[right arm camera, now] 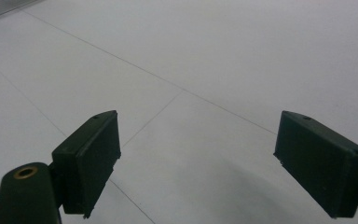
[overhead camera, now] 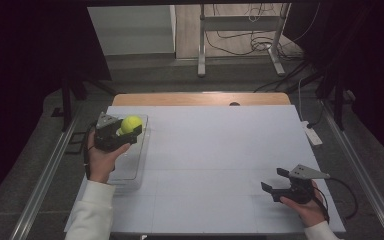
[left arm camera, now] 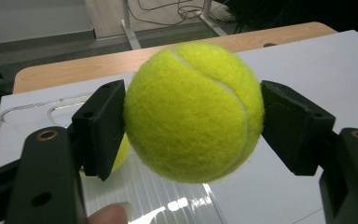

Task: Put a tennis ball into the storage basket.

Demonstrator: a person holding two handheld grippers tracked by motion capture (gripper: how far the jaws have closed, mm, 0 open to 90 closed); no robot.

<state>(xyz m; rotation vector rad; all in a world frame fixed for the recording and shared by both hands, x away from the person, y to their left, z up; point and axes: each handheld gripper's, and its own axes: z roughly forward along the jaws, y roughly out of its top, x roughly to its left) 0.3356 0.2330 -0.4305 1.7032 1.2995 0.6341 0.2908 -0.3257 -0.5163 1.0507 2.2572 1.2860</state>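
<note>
While the left hand-held gripper sits at about nine o'clock on the white surface, its two jaws are clamped on a yellow-green tennis ball, one pad pressing each side. The left gripper view shows the grip squarely: the tennis ball is held across its middle, clear of the surface, with both pads flat against the felt. Below and behind it lies a clear plastic tray, ribbed along its floor, and a sliver of something else yellow-green peeks out behind the left jaw, low in the tray; it may be a second ball, though too little shows to be sure. From the high view the held ball hangs over the far end of the tray, which runs along the surface's left edge.

The right hand-held gripper rests at about four o'clock, well apart from the tray, its jaws spread wide with nothing between them; the right gripper view looks past them onto bare white surface.

As a judgement, the grasp and lift are done. Whether the ball is being taken out of the tray or brought to it cannot be told from this moment. What remains, either way, is carrying it to its place and letting go, and the free gripper has no part in hand yet.
</note>
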